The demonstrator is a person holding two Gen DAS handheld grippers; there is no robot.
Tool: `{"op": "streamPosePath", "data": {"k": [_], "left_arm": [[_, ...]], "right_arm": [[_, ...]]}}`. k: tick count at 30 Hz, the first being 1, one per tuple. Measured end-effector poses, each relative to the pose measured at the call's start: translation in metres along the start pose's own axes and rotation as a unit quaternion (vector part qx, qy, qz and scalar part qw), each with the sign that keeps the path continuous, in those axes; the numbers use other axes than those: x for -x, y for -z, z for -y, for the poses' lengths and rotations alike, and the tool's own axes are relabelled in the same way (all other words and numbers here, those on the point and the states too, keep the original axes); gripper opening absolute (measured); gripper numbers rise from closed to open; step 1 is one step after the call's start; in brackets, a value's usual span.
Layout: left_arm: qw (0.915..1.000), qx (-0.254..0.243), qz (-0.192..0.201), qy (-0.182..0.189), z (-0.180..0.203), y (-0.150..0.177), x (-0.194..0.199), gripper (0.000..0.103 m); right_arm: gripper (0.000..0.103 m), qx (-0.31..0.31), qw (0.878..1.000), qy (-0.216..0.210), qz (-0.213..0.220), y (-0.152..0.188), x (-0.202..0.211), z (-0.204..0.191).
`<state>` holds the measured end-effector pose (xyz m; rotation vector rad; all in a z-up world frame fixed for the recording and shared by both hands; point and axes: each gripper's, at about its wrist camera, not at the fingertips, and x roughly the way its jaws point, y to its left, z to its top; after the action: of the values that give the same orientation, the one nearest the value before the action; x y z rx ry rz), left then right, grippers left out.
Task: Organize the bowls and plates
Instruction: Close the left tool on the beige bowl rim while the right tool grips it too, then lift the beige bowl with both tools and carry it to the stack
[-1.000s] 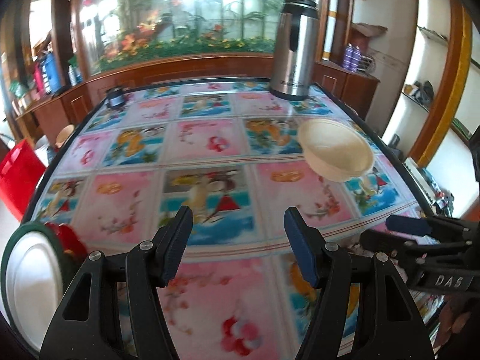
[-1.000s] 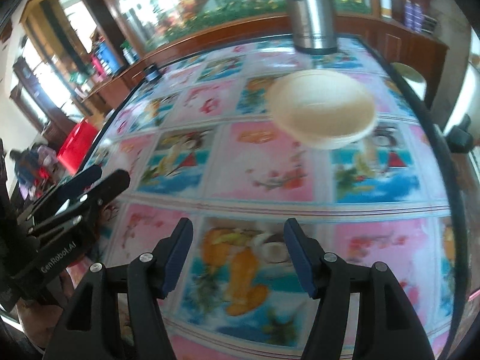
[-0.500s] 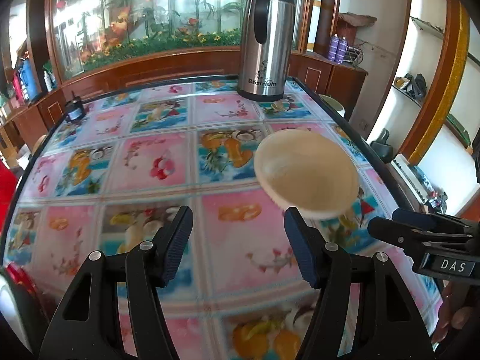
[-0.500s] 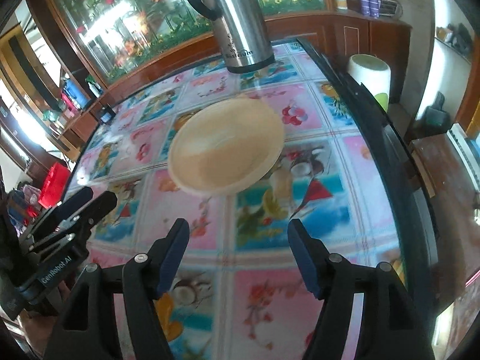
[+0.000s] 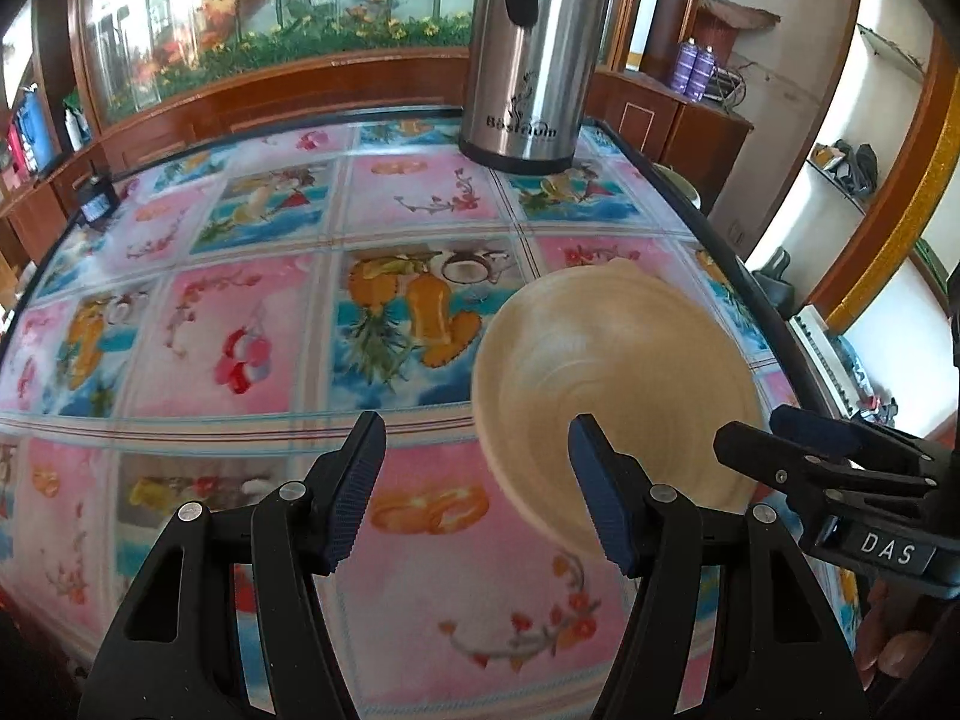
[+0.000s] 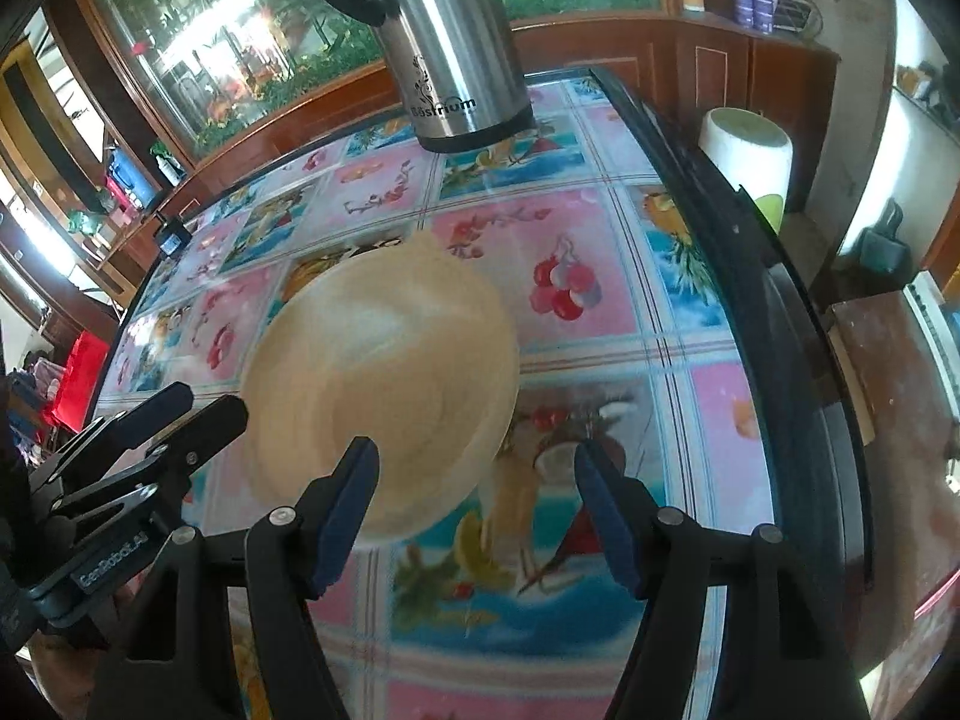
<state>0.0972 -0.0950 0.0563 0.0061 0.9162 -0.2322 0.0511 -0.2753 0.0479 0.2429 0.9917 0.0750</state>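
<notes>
A cream-coloured bowl (image 5: pixel 618 384) sits on the patterned table (image 5: pixel 252 324), blurred by motion. My left gripper (image 5: pixel 477 492) is open and empty; the bowl lies just ahead of its right finger. In the right wrist view the same bowl (image 6: pixel 384 384) lies ahead of my right gripper's left finger. My right gripper (image 6: pixel 477 507) is open and empty. Each gripper shows in the other's view: the right one (image 5: pixel 828 468) just right of the bowl, the left one (image 6: pixel 156 426) just left of it.
A tall steel thermos jug (image 5: pixel 528 54) stands at the table's far side, also seen in the right wrist view (image 6: pixel 450 42). The table's dark right edge (image 6: pixel 780 312) runs close to the bowl. A white stool (image 6: pixel 747 159) stands beyond it. A small dark object (image 5: pixel 99 204) sits far left.
Both grippers have moved forward and right toward the bowl, which now looms much closer. The white plate and red object at the left edge have left the left wrist view.
</notes>
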Motion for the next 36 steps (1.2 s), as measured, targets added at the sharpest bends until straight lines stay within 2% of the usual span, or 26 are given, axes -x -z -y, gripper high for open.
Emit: {"op": "streamPosePath", "data": {"k": [2, 4, 5, 6, 8, 11, 20, 36], "left_arm": [[1.0000, -0.004, -0.006, -0.004, 0.003, -0.002, -0.009, 0.064], [0.9999, -0.011, -0.008, -0.009, 0.004, -0.002, -0.016, 0.063], [0.9998, -0.014, -0.011, -0.009, 0.004, -0.001, -0.019, 0.050], [0.9997, -0.016, -0.015, -0.010, 0.003, 0.000, -0.022, 0.042], [0.9995, -0.018, -0.026, -0.004, 0.003, 0.002, -0.026, 0.027], [0.9994, -0.023, -0.024, -0.008, 0.004, 0.005, -0.023, 0.018], [0.9996, -0.025, -0.014, -0.009, -0.007, 0.019, 0.006, 0.018], [0.9997, -0.009, -0.014, -0.015, -0.052, 0.076, 0.060, 0.018]], "right_arm": [[0.052, 0.007, 1.000, 0.002, -0.001, -0.003, -0.003, 0.002], [0.027, 0.014, 1.000, 0.004, -0.006, -0.005, -0.007, 0.003], [0.022, 0.018, 1.000, 0.003, -0.009, -0.005, -0.009, 0.003], [0.018, 0.022, 1.000, 0.006, -0.011, -0.004, -0.010, 0.003], [0.017, 0.018, 1.000, -0.007, -0.010, -0.004, -0.009, 0.005], [0.016, 0.027, 1.000, -0.006, -0.007, -0.003, -0.003, -0.001], [0.016, 0.026, 0.999, -0.019, -0.011, 0.016, 0.002, -0.015], [0.016, 0.044, 0.998, -0.048, -0.020, 0.063, 0.019, -0.067]]}}
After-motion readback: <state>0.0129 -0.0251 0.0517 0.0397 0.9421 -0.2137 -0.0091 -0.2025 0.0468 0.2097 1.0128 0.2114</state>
